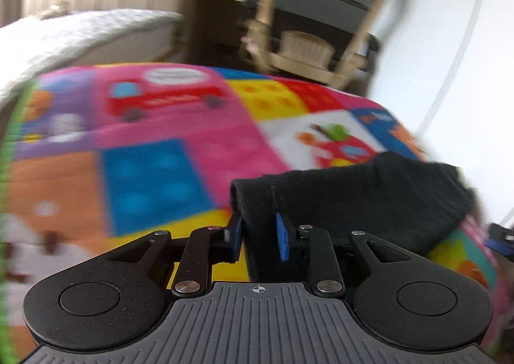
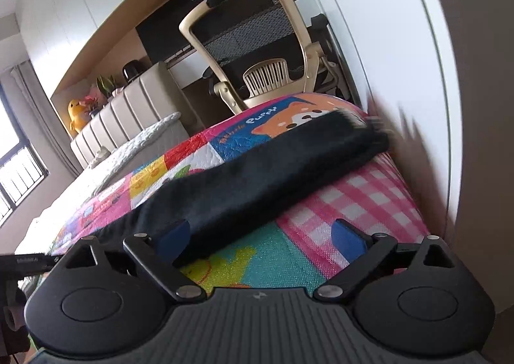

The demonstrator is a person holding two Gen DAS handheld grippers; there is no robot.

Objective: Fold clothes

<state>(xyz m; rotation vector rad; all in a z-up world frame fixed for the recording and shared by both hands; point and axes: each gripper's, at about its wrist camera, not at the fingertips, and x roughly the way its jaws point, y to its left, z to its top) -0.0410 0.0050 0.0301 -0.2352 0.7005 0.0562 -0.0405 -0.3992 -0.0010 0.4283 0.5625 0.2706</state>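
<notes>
While the left gripper (image 1: 258, 237) pinches the black garment's (image 1: 353, 200) near edge and the right gripper (image 2: 261, 240) gapes empty beside its fold, one-sided pulling could drag the cloth askew across the mat (image 1: 160, 145).

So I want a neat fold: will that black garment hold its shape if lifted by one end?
Probably not. The black garment drapes softly over the play mat, so it would likely sag. It looks fuzzy, so the left tongs gripping it should hold.
</notes>
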